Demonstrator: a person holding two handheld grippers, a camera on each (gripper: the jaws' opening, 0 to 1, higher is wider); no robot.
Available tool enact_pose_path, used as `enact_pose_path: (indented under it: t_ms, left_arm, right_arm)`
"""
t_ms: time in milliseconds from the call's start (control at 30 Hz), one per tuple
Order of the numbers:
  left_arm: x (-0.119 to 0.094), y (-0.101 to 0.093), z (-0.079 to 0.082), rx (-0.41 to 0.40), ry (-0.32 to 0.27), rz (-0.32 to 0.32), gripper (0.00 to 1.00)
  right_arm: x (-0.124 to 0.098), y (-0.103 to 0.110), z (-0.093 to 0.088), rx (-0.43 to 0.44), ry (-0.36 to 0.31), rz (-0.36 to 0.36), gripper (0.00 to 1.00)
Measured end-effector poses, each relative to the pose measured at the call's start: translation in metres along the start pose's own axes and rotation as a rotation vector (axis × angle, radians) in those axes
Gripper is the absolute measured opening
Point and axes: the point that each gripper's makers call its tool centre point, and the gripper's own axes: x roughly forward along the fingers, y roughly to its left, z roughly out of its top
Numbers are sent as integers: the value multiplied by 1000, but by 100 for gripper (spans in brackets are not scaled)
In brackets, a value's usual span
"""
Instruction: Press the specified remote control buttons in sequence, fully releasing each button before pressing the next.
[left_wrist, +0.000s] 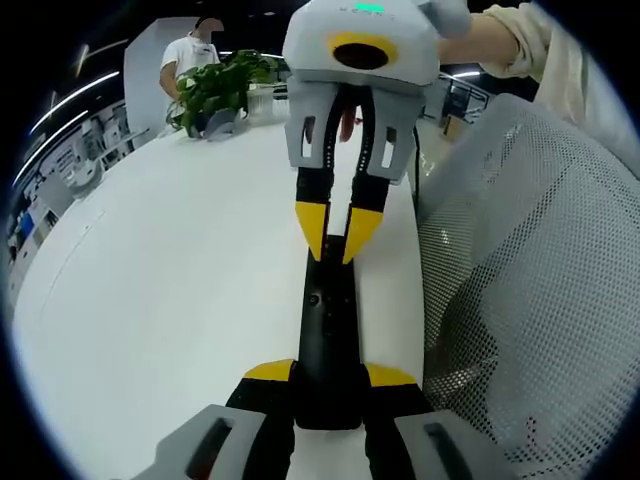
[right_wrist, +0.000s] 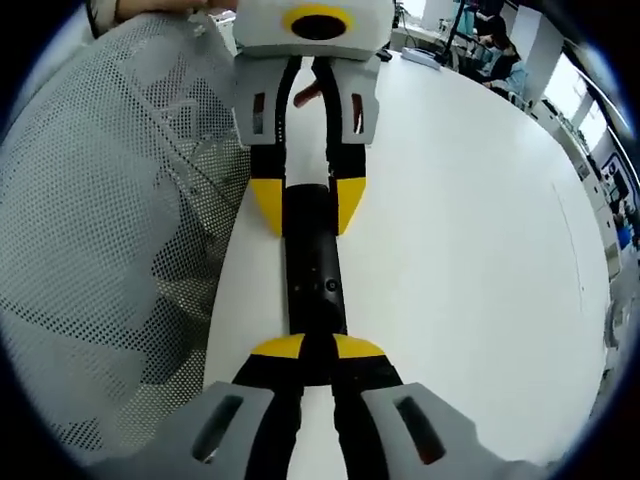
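Observation:
A long black remote (left_wrist: 322, 310) lies along the white table (left_wrist: 170, 280), close to its edge. My left gripper (left_wrist: 330, 375) is shut on the remote's near end, a yellow-tipped jaw on each side. From the top of the left gripper view my right gripper (left_wrist: 337, 235) reaches in, its yellow tips drawn together over the remote's far part. In the right gripper view the remote (right_wrist: 312, 260) shows a small round button, and my right gripper (right_wrist: 318, 348) is shut with its tips on the remote's top face. The left gripper (right_wrist: 308, 205) clamps the other end.
A white mesh chair back (left_wrist: 530, 280) presses against the table edge beside the remote, and the same chair back (right_wrist: 100, 220) is in the right gripper view. A potted plant (left_wrist: 215, 85) and a standing person (left_wrist: 190, 55) are at the far end. Seated people (right_wrist: 495, 55) work beyond the table.

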Motion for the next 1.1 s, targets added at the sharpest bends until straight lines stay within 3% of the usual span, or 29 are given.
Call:
enact_pose_path:
  t_ms: [133,233,600,1100]
  left_arm:
    - [0,0,0,0,-1,-2,25]
    - [0,0,0,-3,-1,-2,25]
    - [0,0,0,3,1,0,25]
    - [0,0,0,0,-3,-1,25]
  right_arm:
    - [1,0,0,-38,44,20,7]
    - [1,-2,-1,13,61,39,6]
    - [-2,0,-2,37,-25,-6,6]
    - [-2,0,-3,2,-24,-35,1]
